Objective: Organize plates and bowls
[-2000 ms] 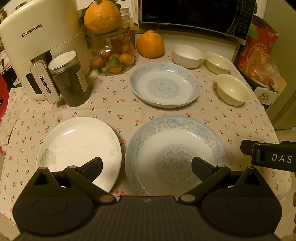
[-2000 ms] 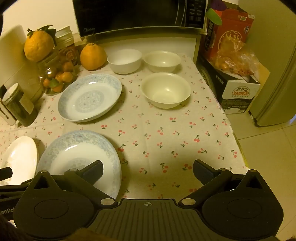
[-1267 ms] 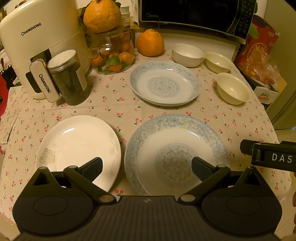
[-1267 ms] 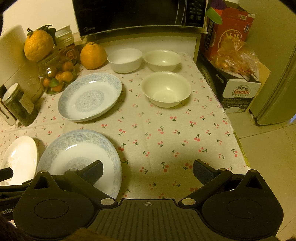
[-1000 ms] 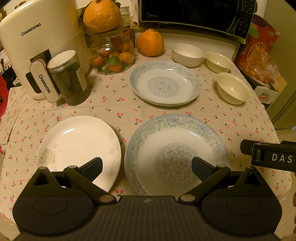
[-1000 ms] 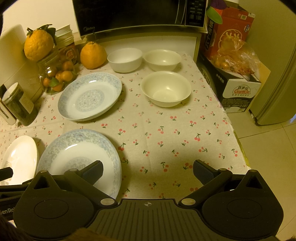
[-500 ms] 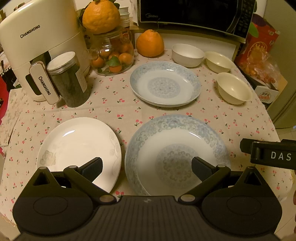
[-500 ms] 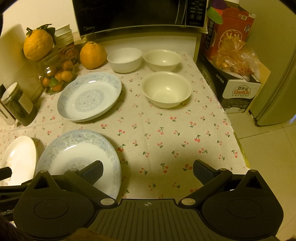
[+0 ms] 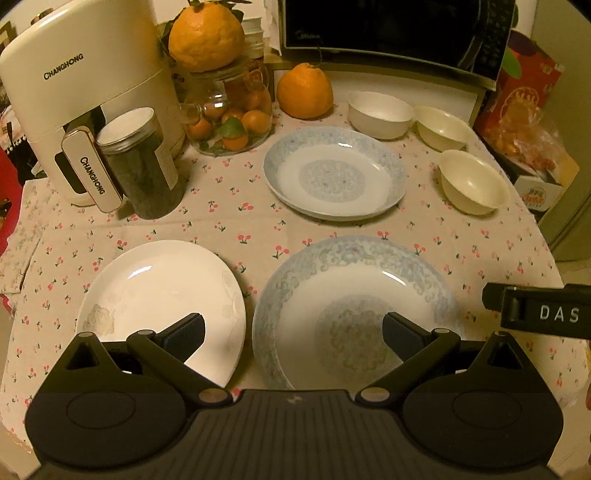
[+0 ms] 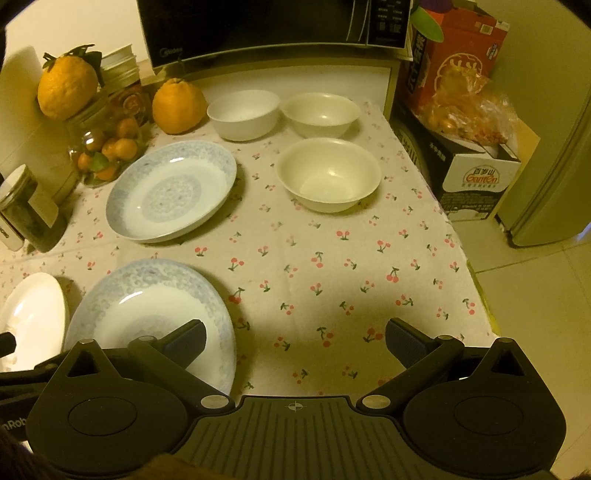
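Since nothing is stacked yet, this looks like pre-grasp: left gripper [image 9: 293, 328] and right gripper [image 10: 295, 341] both gape wide, empty. Near patterned plate [image 9: 354, 295] lies just right of the white plate [image 9: 159, 291], the second patterned plate [image 9: 334, 173] and three bowls [image 10: 328, 173] beyond it. Next move probably: pinch one rim, stack like with like.

Count on table: plates, 3: two blue-patterned [image 9: 334, 173] [image 9: 354, 310], one plain white [image 9: 159, 291]. Bowls, 3 [image 10: 242, 114] [image 10: 320, 113] [image 10: 328, 175]. Large oranges, 2 [image 9: 205, 33] [image 9: 304, 90]. Jars, 2 [image 9: 142, 162] [image 9: 229, 110].
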The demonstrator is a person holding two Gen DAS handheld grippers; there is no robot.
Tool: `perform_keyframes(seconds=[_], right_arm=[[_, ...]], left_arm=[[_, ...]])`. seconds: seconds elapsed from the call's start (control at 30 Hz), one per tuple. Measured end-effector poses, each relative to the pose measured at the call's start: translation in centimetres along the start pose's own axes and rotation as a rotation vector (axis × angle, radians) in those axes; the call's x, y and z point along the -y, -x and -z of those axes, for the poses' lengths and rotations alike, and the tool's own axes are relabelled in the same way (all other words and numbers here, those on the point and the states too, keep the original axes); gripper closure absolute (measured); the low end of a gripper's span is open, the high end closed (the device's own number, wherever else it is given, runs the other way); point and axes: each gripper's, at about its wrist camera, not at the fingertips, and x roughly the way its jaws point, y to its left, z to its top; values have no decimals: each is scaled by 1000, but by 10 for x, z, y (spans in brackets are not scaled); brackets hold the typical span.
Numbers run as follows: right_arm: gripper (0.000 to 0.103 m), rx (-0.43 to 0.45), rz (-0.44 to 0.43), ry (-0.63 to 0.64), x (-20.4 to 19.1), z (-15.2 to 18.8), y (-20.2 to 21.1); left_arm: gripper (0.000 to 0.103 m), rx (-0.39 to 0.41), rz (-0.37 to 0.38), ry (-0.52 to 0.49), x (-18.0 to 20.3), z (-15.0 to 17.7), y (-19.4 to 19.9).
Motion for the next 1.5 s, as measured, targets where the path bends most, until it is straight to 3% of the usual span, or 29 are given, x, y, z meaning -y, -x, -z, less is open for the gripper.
perform_keyframes(seconds=[0.17,0.27,0.57,0.9,1.1,1.3,1.5], right_arm=[[0,16,-8,11,1,-12,0],[0,12,-31,-1,2,-19,-1],[0,-33,-99,-71,11,-44,-11],[0,-9,-191,-151,15,-62,-38],[0,-78,-232,-181,9,-74,-72],[0,-72,-267,-206,1,-85,-92],[2,-45,-357,-249,-4,-93,-110]], left_arm=[[1,-11,-15,0,-3,-7,-2],[1,39,-38,-20,-4,-12,0],[6,81,-61,-25,-9,-37,-1],[1,76,-83,7,-22,-65,-36],[2,35,-61,70,-36,-75,-63],[4,27,-10,113,-41,-88,-87],[10,11,47,143,-44,-96,-110]])
